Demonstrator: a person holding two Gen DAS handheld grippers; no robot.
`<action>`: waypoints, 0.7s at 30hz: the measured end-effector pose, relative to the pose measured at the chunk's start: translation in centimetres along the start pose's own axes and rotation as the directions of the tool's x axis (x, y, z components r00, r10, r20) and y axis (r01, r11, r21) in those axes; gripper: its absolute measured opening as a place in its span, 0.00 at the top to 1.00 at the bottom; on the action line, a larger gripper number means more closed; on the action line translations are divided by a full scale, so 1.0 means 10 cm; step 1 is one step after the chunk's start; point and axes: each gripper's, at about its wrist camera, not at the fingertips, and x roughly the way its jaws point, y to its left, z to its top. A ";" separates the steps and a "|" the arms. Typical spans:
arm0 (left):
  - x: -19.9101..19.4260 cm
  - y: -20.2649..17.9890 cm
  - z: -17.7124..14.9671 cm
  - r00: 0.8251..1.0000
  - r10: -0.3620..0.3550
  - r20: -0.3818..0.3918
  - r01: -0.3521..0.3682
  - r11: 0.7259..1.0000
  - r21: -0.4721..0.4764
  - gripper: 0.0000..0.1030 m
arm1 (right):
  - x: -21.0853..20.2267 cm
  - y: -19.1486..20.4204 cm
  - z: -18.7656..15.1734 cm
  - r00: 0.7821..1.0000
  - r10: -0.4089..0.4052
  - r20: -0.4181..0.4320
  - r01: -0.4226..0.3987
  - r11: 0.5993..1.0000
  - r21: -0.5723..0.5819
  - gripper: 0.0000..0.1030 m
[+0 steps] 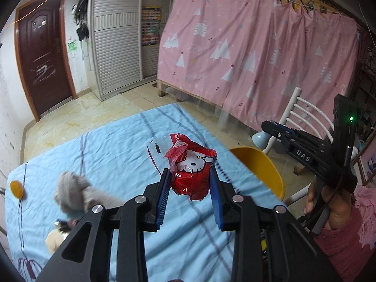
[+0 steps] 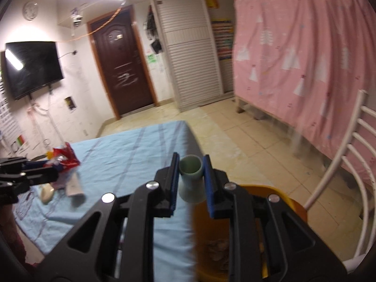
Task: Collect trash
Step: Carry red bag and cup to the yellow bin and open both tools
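Gripping a crumpled red wrapper (image 1: 191, 171) between its blue pads, my left gripper (image 1: 189, 188) holds it above the blue sheet (image 1: 112, 145), the pads pinching both sides. My right gripper (image 2: 190, 178) is clamped on a pale green cup (image 2: 190, 178), mouth up, held at the sheet's (image 2: 131, 150) right edge and over the rim of the yellow bin (image 2: 289, 202), which sits just beside the sheet. Inside the bin I can make out some brownish scraps, too blurred to name. On the sheet, left of the wrapper, lie a grey sock (image 1: 75, 190) and an orange piece (image 1: 17, 189) near the far left edge. A white chair (image 2: 347, 159) stands right of the bin.
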 end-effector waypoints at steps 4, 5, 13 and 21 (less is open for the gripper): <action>0.16 -0.17 0.13 1.000 -0.023 -0.005 0.023 1.000 0.015 0.77 | 0.01 -0.22 -0.02 0.999 -0.041 0.000 0.041 0.999 0.024 0.81; 0.19 -0.21 0.16 1.000 -0.026 -0.004 0.026 0.999 0.019 0.77 | 0.03 -0.28 -0.03 0.999 -0.050 -0.002 0.050 0.998 0.029 0.81; 0.54 -0.53 0.43 0.997 -0.071 -0.025 0.073 0.996 0.051 0.77 | 0.18 -0.61 -0.13 0.995 -0.088 -0.051 0.093 0.988 0.119 0.56; 0.91 -0.89 0.55 0.984 -0.159 -0.084 0.165 0.983 0.073 0.77 | 0.00 -0.89 -0.14 0.990 -0.143 0.020 0.136 0.969 0.207 0.39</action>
